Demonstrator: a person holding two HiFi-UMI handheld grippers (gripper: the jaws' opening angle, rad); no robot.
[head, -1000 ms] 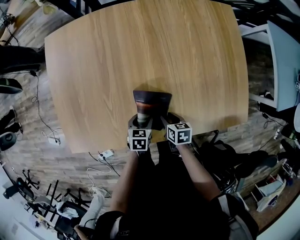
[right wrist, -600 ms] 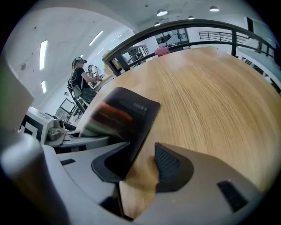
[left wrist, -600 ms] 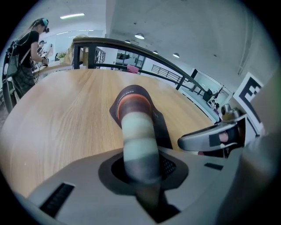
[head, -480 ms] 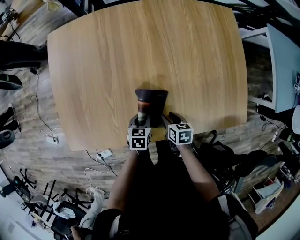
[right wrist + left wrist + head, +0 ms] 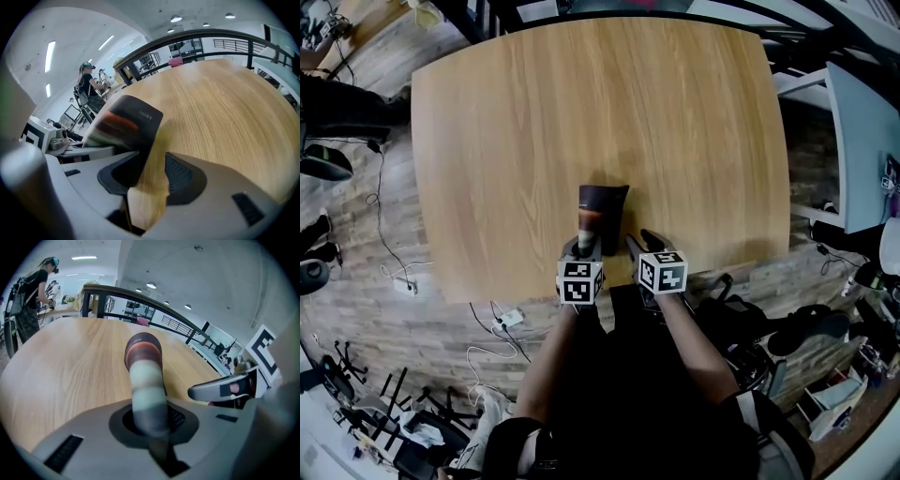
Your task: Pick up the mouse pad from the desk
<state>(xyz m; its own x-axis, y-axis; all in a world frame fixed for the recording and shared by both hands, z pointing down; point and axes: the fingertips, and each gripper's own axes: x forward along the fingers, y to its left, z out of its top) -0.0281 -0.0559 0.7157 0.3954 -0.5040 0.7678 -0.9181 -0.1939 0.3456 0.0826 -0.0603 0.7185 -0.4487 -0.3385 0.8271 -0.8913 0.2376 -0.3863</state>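
Down at the bottom of the head view, two bare forearms are reaching forward, each one carrying a marker cube. The left tongs [image 5: 586, 246] are clamping the pad [image 5: 602, 208] at its near end, just left of the frame's middle. In the left gripper view the jaws are pressing in on both sides of the pad [image 5: 143, 366], which is curling into a tube banded dark, pale green and rust red. It is sticking out past the jaws and up toward the middle of that frame.

The right tongs [image 5: 639, 246] are sitting just beside the left pair. In the right gripper view their jaws are standing apart with bare wood showing in the gap [image 5: 150, 173]. The dark underside of the pad [image 5: 129, 122] is leaning against the left jaw, not sitting between the two. The other tongs are showing at that frame's left edge.

Beyond the jaws, the pad is hanging over the near edge of the counter [image 5: 600, 103], throwing a short shadow on the wood. Whether its far end is touching the wood is hard to tell. The pale wood counter is filling the upper middle of the head view.

Around it, cables [image 5: 389, 253] are trailing over the plank floor at the left. Farther back, in the upper left of the left gripper view, a person [image 5: 28, 301] is standing at a bench, and a dark railing [image 5: 154, 310] is running behind the counter.
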